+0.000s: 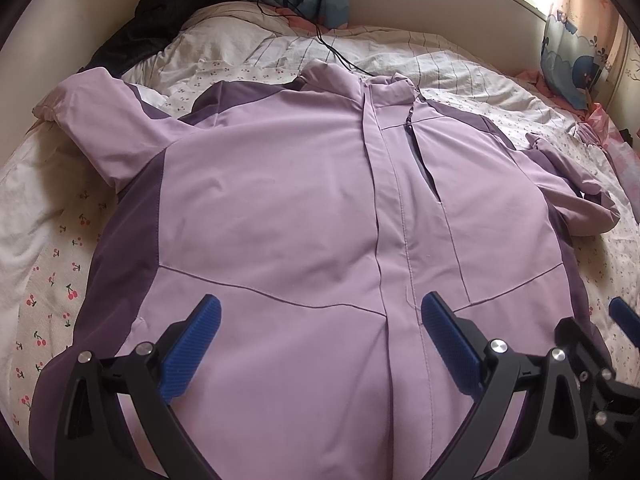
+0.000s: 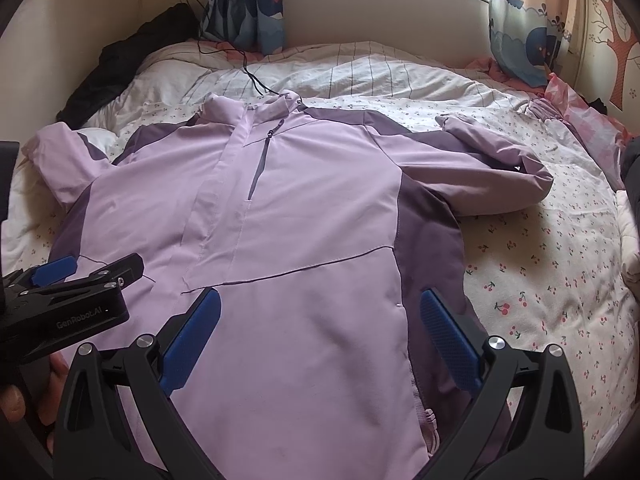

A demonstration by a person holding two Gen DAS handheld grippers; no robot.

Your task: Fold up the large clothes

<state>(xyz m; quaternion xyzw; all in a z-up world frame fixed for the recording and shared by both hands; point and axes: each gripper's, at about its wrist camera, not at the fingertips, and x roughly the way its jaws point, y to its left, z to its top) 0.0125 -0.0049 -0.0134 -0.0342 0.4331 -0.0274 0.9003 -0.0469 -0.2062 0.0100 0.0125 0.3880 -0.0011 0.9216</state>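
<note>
The lilac jacket [image 1: 288, 208] lies front-up, spread flat on the cherry-print bedspread [image 2: 540, 280] — folding seems not yet begun. Both the left gripper [image 1: 320, 320] and right gripper [image 2: 320, 316] hover spread wide over its hem — holding nothing. Next, probably, a sleeve [image 2: 492, 176] wants pinching and folding inward.

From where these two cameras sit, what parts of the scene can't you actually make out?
- Jacket hem: cut off by the bottom edge in both views, partly behind the left gripper and right gripper.
- Jacket's back: face down on the bed.
- Far sleeve cuff: bunched, its opening unclear in the right wrist view.
- Dark garment at the headboard: crumpled, type unreadable.
- Black cable: its far end is lost behind the curtain.
</note>
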